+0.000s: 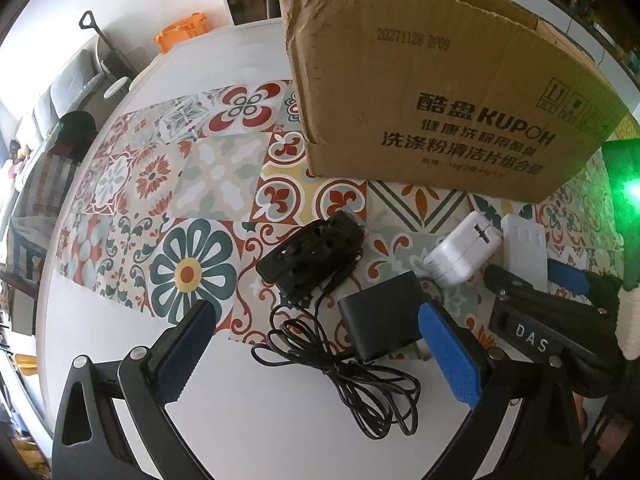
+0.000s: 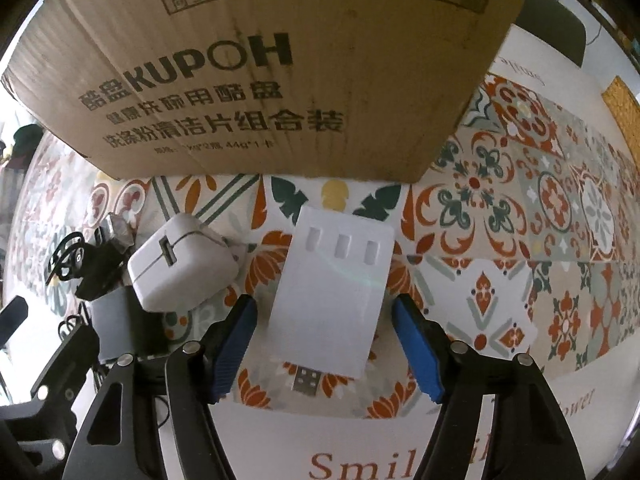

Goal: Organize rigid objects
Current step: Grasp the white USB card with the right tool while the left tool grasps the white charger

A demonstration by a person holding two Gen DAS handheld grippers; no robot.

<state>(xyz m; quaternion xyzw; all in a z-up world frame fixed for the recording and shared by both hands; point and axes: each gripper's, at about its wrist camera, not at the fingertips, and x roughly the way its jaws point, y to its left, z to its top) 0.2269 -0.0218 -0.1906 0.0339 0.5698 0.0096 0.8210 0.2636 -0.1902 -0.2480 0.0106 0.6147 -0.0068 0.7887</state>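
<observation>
A brown cardboard box [image 1: 436,92] stands open at the back of the table; it also fills the top of the right wrist view [image 2: 256,72]. In front of it lie a black clip-like device [image 1: 312,252], a black power adapter [image 1: 380,320] with a tangled black cable [image 1: 352,368], a white cube charger [image 1: 464,252] [image 2: 180,264] and a flat white USB hub [image 2: 332,292] [image 1: 524,244]. My left gripper [image 1: 316,348] is open, its fingers either side of the cable and adapter. My right gripper [image 2: 324,340] is open, straddling the white USB hub without touching it.
The round white table [image 1: 248,420] carries a patterned tile mat [image 1: 180,184] [image 2: 540,240]. An orange basket [image 1: 182,32] sits at the far edge. The right gripper body [image 1: 552,320] lies close beside my left gripper. A sofa [image 1: 52,96] stands off to the left.
</observation>
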